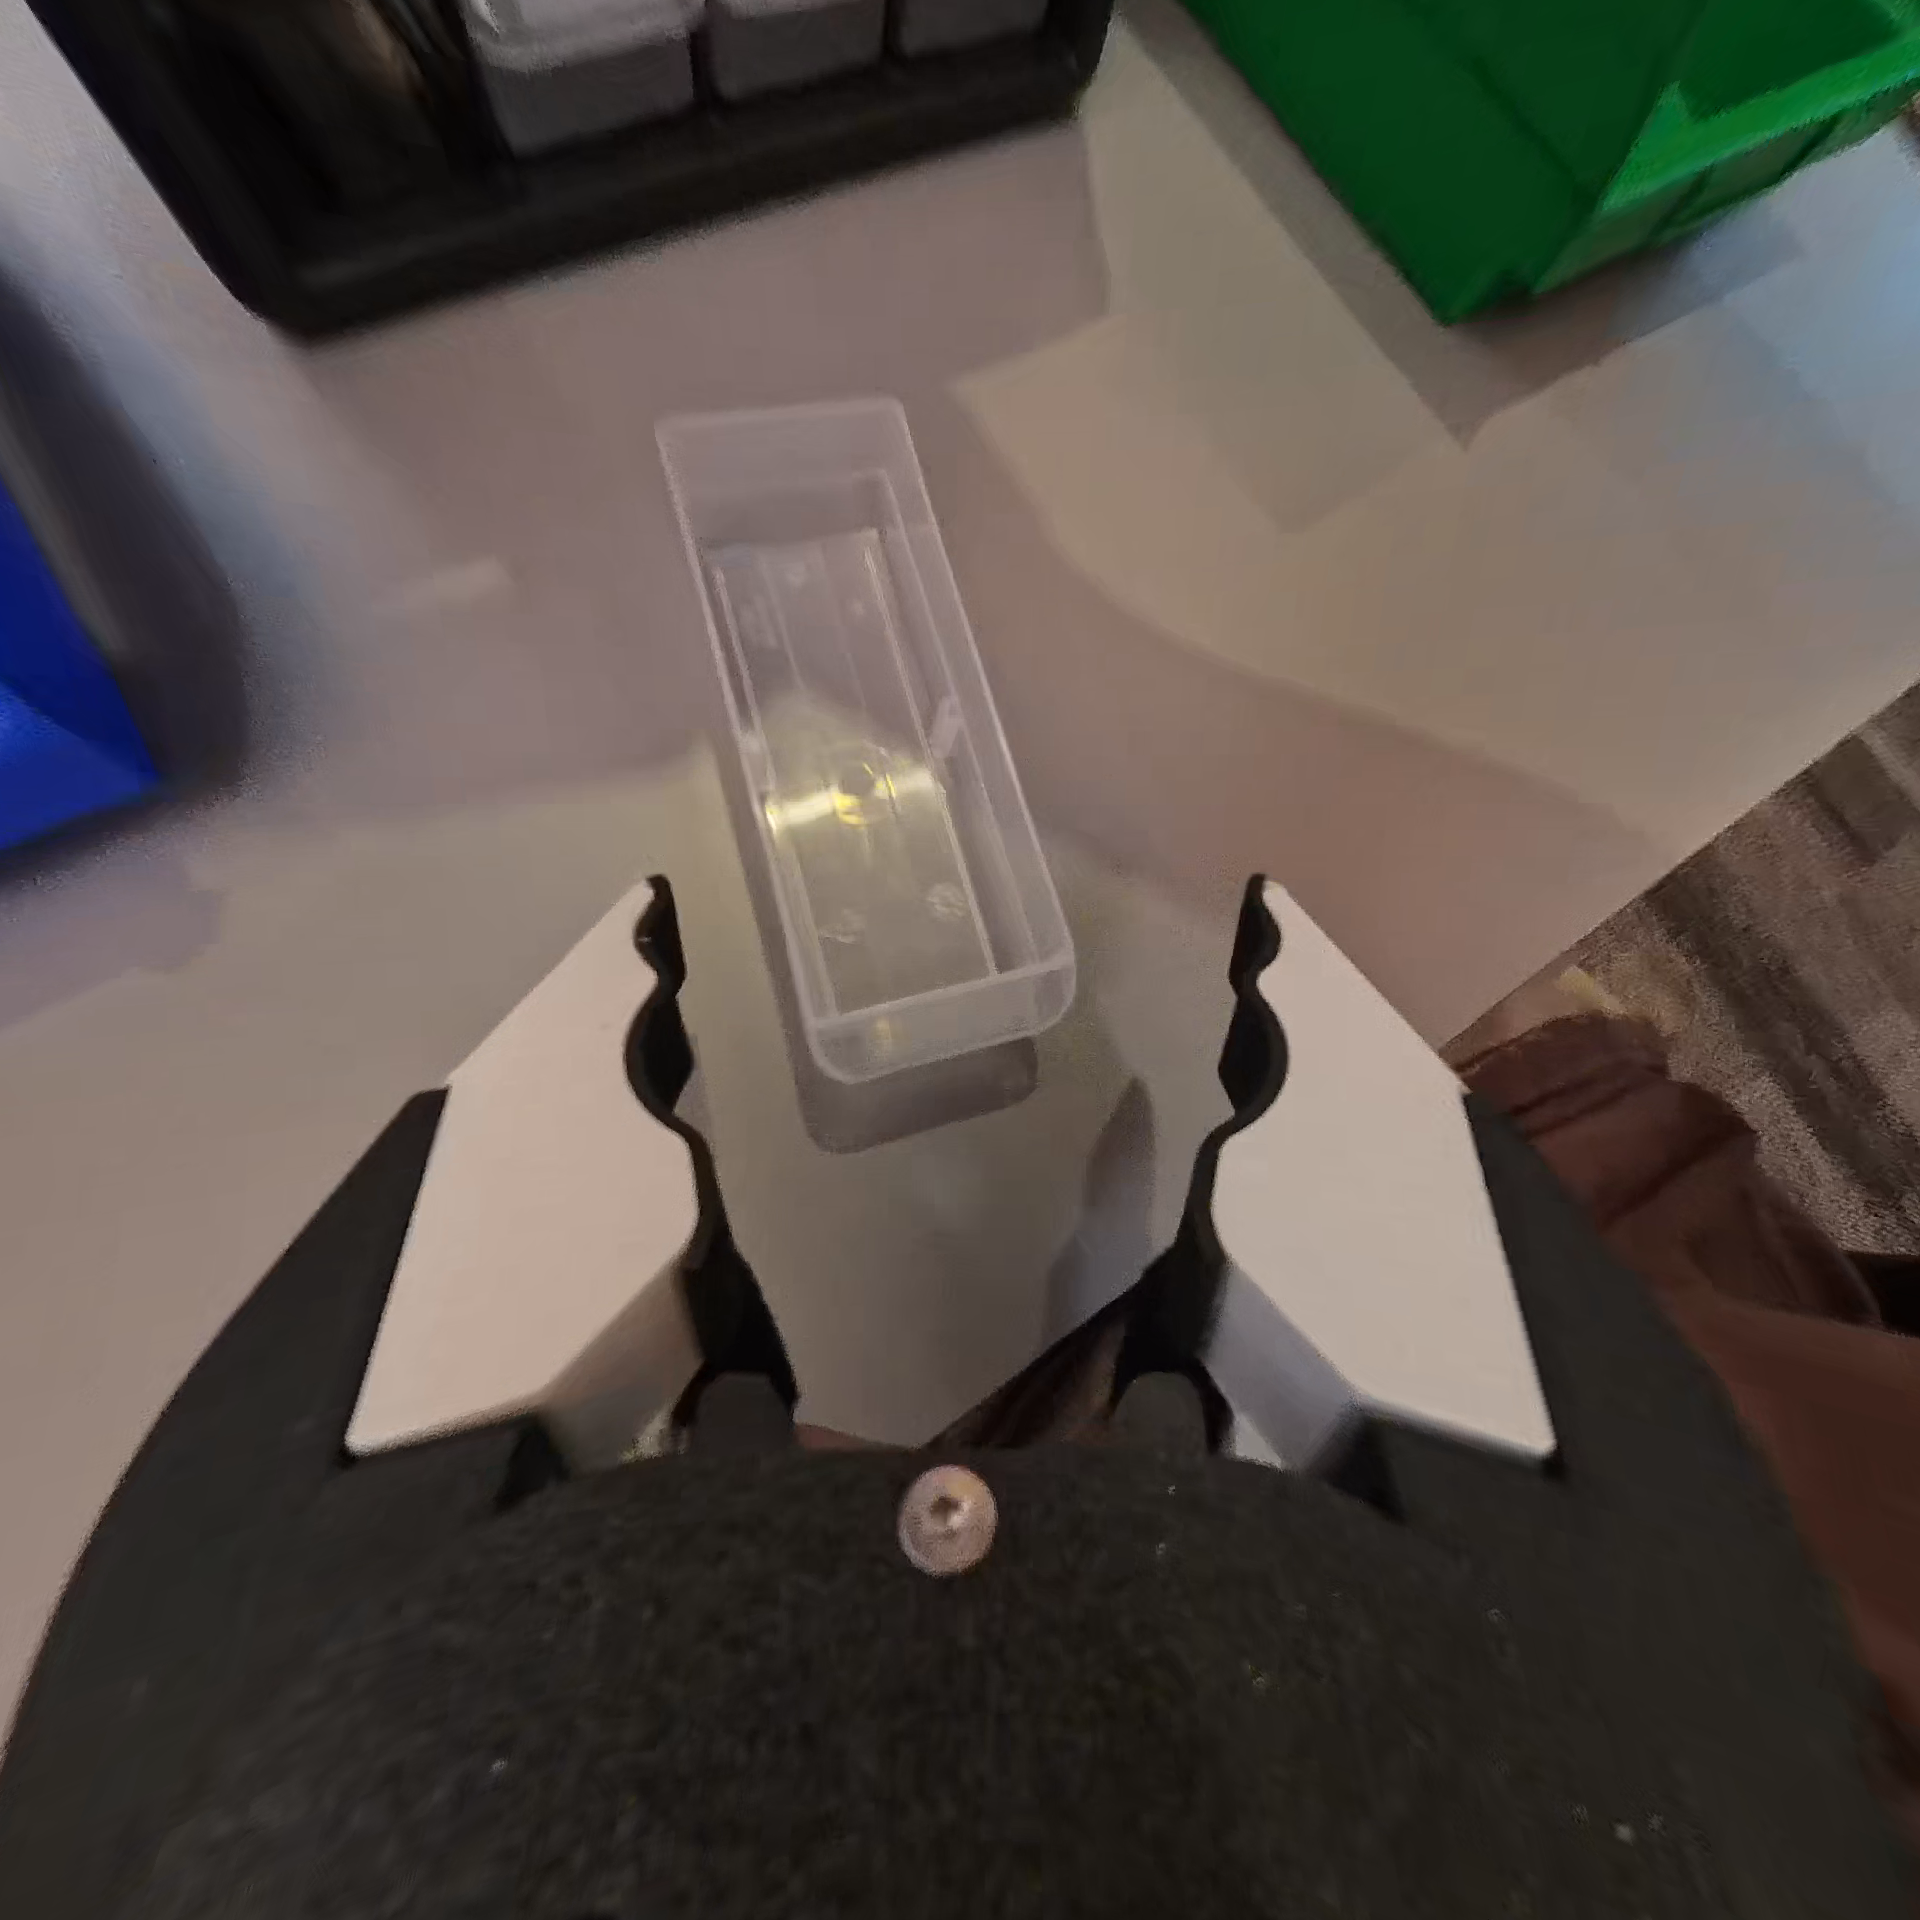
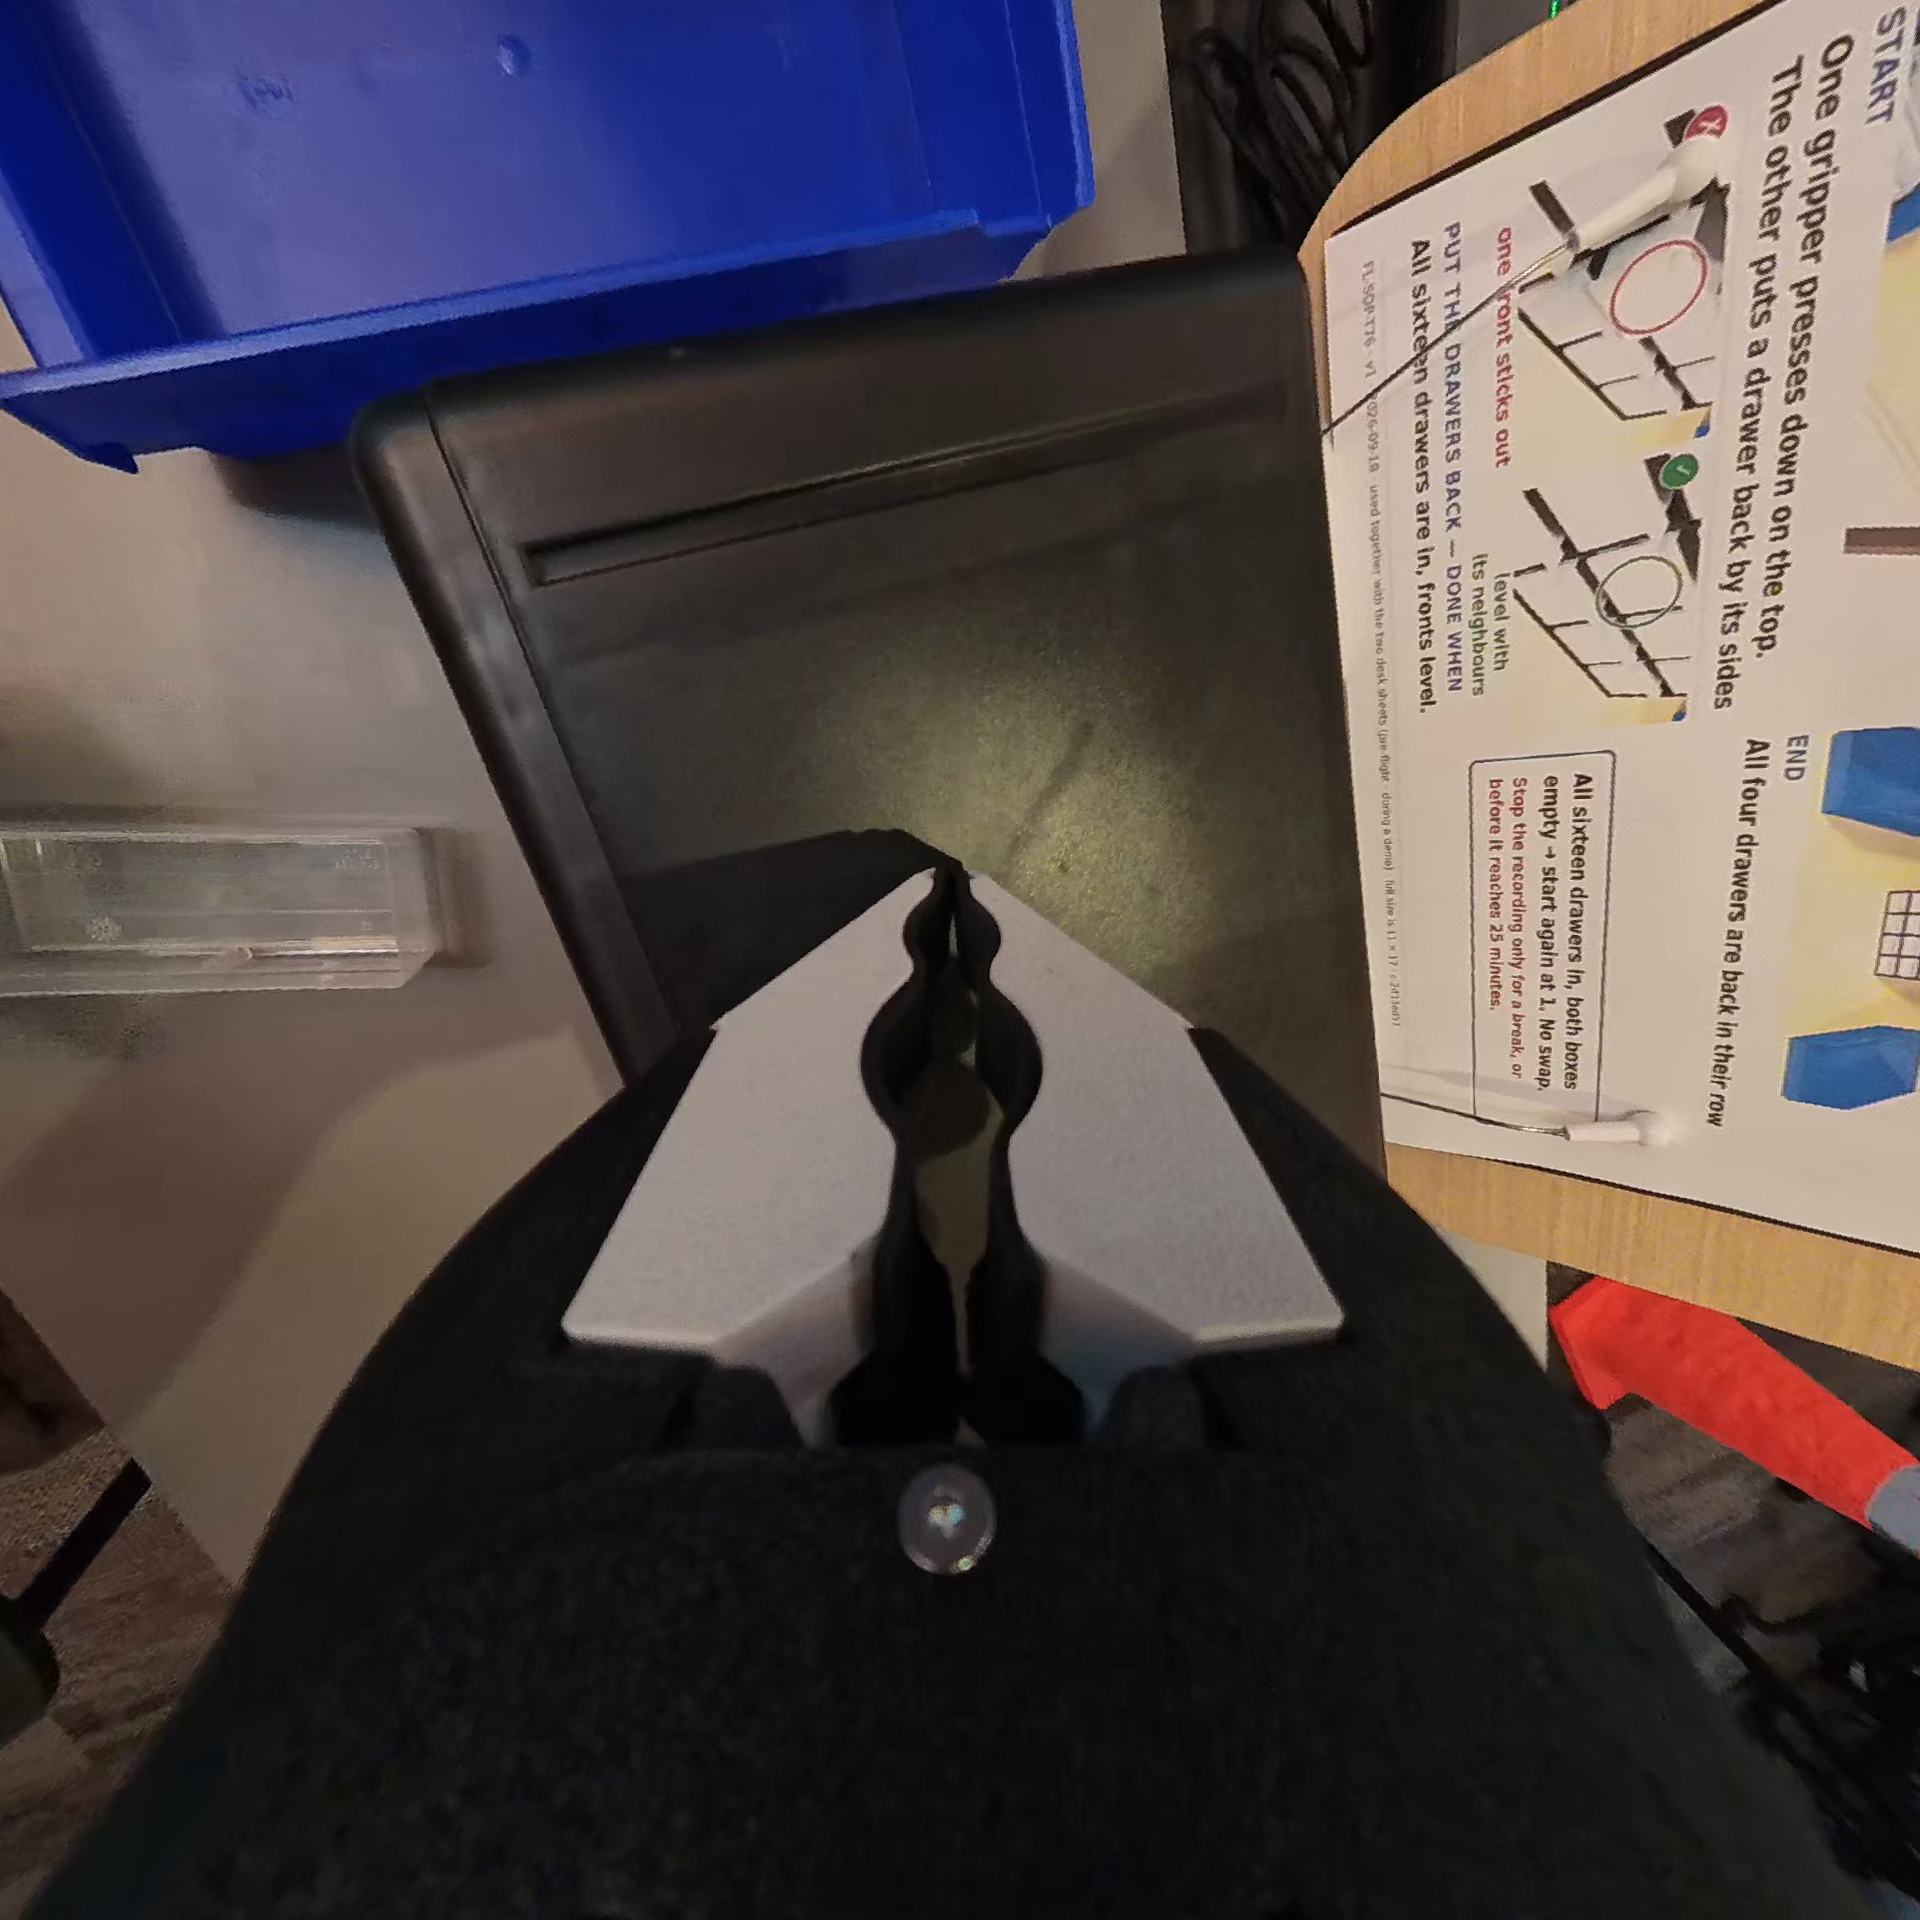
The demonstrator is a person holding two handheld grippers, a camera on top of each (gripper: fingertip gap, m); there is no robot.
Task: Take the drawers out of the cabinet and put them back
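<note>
A clear plastic drawer point(image 1: 862, 727) is seen lying empty on the white bench point(image 1: 1299, 644), out of the black cabinet point(image 1: 582, 156). The left gripper point(image 1: 956, 914) is held just short of the drawer's near end, its jaws spread apart and nothing between them. The right gripper point(image 2: 951, 878) is held at the cabinet's black top point(image 2: 883, 582), jaws pressed together. A blue bin point(image 2: 540, 187) and a printed instruction sheet point(image 2: 1621, 582) flank the cabinet.

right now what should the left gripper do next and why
Probably ease the left gripper forward and down around the clear drawer: it is open, holds nothing, and the drawer lies loose on the table just ahead of its fingertips.
</note>
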